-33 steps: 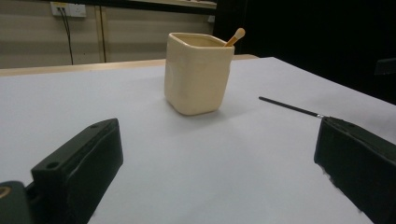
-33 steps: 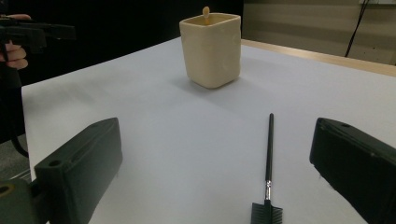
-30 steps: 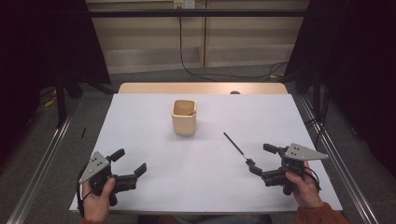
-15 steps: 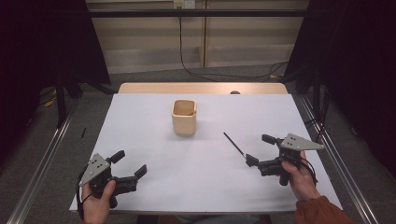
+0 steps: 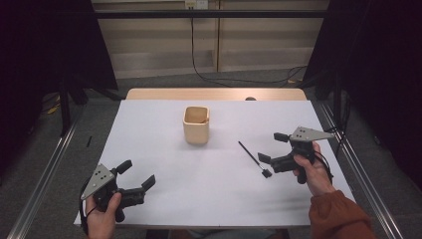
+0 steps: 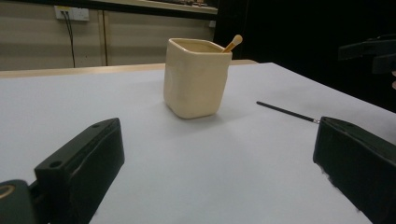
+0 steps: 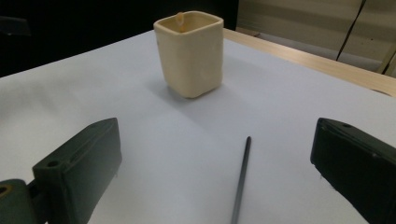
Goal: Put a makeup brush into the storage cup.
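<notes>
- My right gripper (image 5: 274,148) hangs with jaws spread wide, just beside the thin black brush (image 5: 253,159) lying flat on the white table (image 5: 209,189).
- The cream cup (image 5: 196,125) stands upright farther back.
- My left gripper (image 5: 136,174), also open, holds nothing.

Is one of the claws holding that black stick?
No. Both claws are open and hold nothing; the black stick lies on the table by the right claw.
</notes>
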A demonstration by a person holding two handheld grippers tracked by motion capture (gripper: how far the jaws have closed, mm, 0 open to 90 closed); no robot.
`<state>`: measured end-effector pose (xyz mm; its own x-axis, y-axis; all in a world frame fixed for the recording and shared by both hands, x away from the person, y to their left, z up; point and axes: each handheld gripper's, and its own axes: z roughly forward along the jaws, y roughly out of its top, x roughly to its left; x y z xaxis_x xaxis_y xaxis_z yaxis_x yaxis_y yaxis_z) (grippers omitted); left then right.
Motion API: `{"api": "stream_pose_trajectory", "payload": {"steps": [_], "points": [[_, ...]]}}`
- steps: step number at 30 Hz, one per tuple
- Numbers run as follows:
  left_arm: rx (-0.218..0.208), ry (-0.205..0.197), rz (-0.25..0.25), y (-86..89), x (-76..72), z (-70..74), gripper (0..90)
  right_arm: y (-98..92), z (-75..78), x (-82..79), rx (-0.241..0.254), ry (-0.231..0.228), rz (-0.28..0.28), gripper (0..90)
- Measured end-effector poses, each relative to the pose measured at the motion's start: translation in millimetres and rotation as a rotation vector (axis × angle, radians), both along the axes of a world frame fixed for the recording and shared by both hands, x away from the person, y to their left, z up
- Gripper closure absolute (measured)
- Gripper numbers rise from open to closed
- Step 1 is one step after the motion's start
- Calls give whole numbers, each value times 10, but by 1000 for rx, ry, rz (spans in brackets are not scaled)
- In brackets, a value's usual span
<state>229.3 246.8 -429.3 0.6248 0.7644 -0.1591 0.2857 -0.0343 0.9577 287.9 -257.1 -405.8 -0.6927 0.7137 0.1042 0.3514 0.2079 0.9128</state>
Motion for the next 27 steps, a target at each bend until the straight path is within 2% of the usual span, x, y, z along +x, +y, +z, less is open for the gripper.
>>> {"api": "stream_pose_trajectory", "payload": {"steps": [2, 3, 9, 10, 11, 13, 15, 16, 17, 22, 23, 26, 27], "points": [[3, 0, -4, -3, 5, -2, 19, -13, 26, 59, -2, -6, -6, 9], [3, -2, -5, -4, 6, -1, 19, -15, 32, 114, -27, -26, -3, 3], [2, -5, -8, -24, 7, 6, 20, 18, 50, 284, -37, -12, -13, 12], [3, -7, -11, -28, 5, 7, 20, 27, 64, 313, -44, -19, -19, 14], [5, -7, -10, -30, 4, 6, 20, 40, 107, 379, -64, -7, -4, 9], [4, -5, -8, -30, 4, 3, 20, 48, 127, 408, -74, 0, -7, 19], [8, -8, -8, -20, -5, 7, 20, 57, 144, 455, -80, 31, 9, 32], [6, -8, -8, -19, -4, 5, 20, 68, 125, 485, -102, 57, 13, 27], [8, -7, -8, -19, -1, 3, 20, 68, 125, 485, -102, 57, 13, 27], [6, -6, -10, -21, 3, 0, 20, 72, 48, 547, -143, 152, 31, 16], [5, -4, -13, -28, 5, -2, 20, 72, 38, 564, -170, 172, 34, 16], [13, -5, -9, -31, 5, 2, 18, 73, 37, 581, -181, 197, 44, 15], [11, -4, -10, -32, 5, 3, 18, 84, 35, 598, -210, 215, 41, 19]]}}
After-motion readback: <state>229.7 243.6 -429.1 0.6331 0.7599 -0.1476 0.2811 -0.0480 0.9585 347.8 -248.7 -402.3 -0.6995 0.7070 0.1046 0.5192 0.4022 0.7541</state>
